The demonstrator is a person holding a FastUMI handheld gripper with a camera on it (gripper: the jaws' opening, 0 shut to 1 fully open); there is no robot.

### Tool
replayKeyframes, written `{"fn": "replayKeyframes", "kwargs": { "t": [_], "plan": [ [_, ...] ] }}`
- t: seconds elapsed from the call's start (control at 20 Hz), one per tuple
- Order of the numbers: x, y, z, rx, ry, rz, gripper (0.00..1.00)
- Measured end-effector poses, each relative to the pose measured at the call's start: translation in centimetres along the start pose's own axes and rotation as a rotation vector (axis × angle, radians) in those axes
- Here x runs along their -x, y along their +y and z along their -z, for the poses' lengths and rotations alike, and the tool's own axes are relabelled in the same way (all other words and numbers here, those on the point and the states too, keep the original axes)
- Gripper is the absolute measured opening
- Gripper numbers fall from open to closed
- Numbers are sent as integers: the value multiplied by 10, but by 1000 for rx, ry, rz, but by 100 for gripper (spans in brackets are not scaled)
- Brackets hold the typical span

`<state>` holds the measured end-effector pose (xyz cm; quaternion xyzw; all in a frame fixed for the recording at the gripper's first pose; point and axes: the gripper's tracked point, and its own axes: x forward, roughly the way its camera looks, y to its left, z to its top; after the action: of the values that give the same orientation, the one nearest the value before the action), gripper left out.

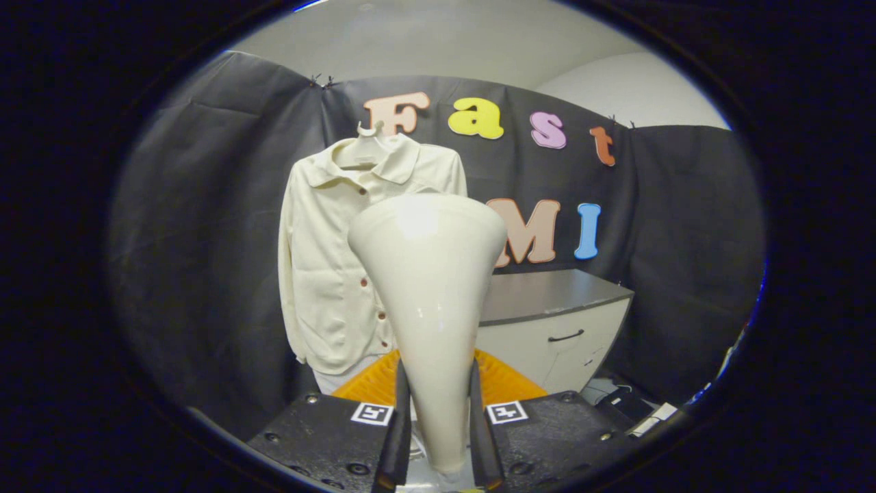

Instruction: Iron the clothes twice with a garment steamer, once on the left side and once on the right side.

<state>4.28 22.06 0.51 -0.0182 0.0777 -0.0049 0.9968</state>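
Note:
A cream button-up shirt (328, 274) hangs on a hanger against the black cloth wall, beyond the fingers and a little to their left. My gripper (438, 431) is shut on the white garment steamer (431, 274), whose narrow handle sits between both fingers. The steamer's wide cone-shaped head rises upright in front of me and covers the shirt's right half. The head stands apart from the fabric, some way short of it.
A white cabinet (554, 329) with a grey top and a dark drawer handle stands to the right of the shirt. Something orange and ribbed (499, 383) lies just past the fingers. Cables and small items (629, 404) lie on the floor at the right.

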Motion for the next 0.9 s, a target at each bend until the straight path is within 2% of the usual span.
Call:
{"fn": "replayKeyframes", "kwargs": {
  "t": [0.35,0.9],
  "plan": [
    [3,-13,16,-48,44,20,36],
    [36,-25,3,-85,-52,-13,36]
  ]
}}
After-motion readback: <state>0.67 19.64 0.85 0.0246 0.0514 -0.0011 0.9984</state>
